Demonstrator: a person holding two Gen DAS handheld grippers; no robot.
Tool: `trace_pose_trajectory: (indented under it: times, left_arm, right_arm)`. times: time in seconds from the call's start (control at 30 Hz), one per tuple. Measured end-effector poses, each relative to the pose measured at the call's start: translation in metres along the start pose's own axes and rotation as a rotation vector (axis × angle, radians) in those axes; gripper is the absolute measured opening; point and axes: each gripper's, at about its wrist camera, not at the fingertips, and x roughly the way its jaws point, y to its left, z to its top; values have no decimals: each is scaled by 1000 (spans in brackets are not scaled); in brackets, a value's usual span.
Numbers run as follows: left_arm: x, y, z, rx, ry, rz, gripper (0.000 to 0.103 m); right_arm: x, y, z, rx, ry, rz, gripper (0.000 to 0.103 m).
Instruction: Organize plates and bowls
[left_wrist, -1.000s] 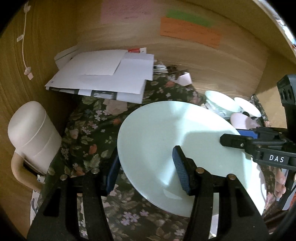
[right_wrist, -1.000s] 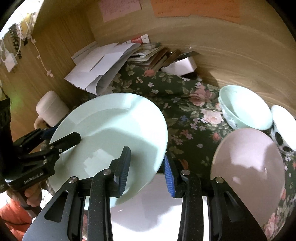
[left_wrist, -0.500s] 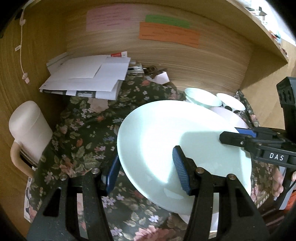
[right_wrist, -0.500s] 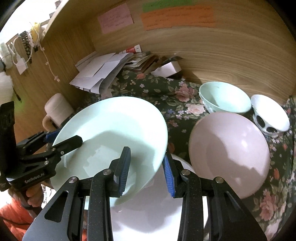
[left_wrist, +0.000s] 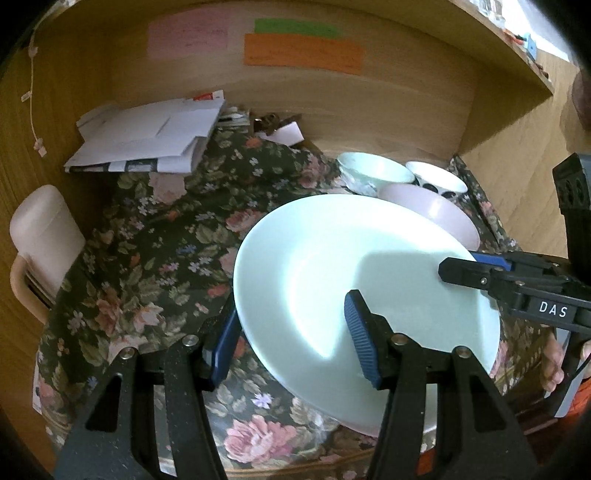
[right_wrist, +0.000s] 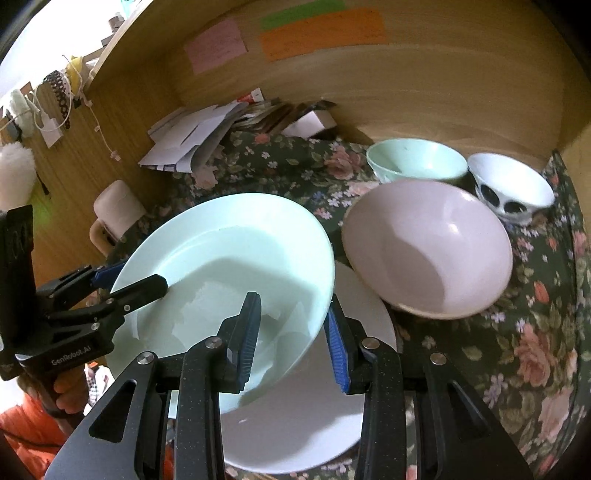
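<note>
A pale green plate (left_wrist: 354, 266) (right_wrist: 229, 251) hangs tilted between both grippers. My left gripper (left_wrist: 291, 336) is shut on its left rim, one pad on top and one below. It shows in the right wrist view as black fingers (right_wrist: 147, 284). My right gripper (right_wrist: 293, 339) is shut on the opposite rim, and its fingers (left_wrist: 458, 273) reach in from the right. Under the green plate a white plate (right_wrist: 295, 424) lies on the floral cloth. Behind stand a pink bowl (right_wrist: 428, 247) (left_wrist: 443, 214), a green bowl (right_wrist: 417, 160) (left_wrist: 369, 171) and a white black-spotted bowl (right_wrist: 513, 188) (left_wrist: 436, 181).
A floral cloth (left_wrist: 155, 258) covers the desk inside a wooden alcove. A pile of papers (left_wrist: 147, 136) lies at the back left, with a beige mug (left_wrist: 40, 236) at the left wall. Coloured notes (left_wrist: 303, 51) hang on the rear wall. A person's hand (right_wrist: 70, 387) holds the left gripper.
Both grippers have carried the green plate back from the rear wall toward the near edge, so more of the alcove and the bowls shows. Neither grip has changed.
</note>
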Motion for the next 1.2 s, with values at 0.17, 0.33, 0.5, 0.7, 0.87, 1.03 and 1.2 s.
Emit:
trace_pose_trajectory:
  times: [0.17, 0.33, 0.5, 0.7, 0.87, 1.03, 1.2]
  left_arm:
    - [2, -7, -9, 1, 20, -13, 56]
    - [5, -11, -16, 2, 37, -16, 56]
    - [10, -11, -21, 4, 64, -16, 56]
    - [22, -10, -29, 6, 108, -17, 56]
    - [29, -12, -31, 7, 126, -28, 56]
    - [36, -13, -32, 4, 143, -37, 56]
    - [45, -12, -31, -6, 170, -37, 56]
  right_arm:
    - [-1, -7, -12, 20, 10, 0, 32]
    - [-1, -11, -20, 35, 22, 3, 32]
    - [4, -15, -25, 59, 42, 18, 32]
    - [9, -18, -31, 75, 63, 17, 32]
    - [11, -25, -34, 95, 71, 13, 32]
    - [12, -27, -35, 103, 79, 7, 32]
    - [14, -28, -36, 108, 82, 4, 32]
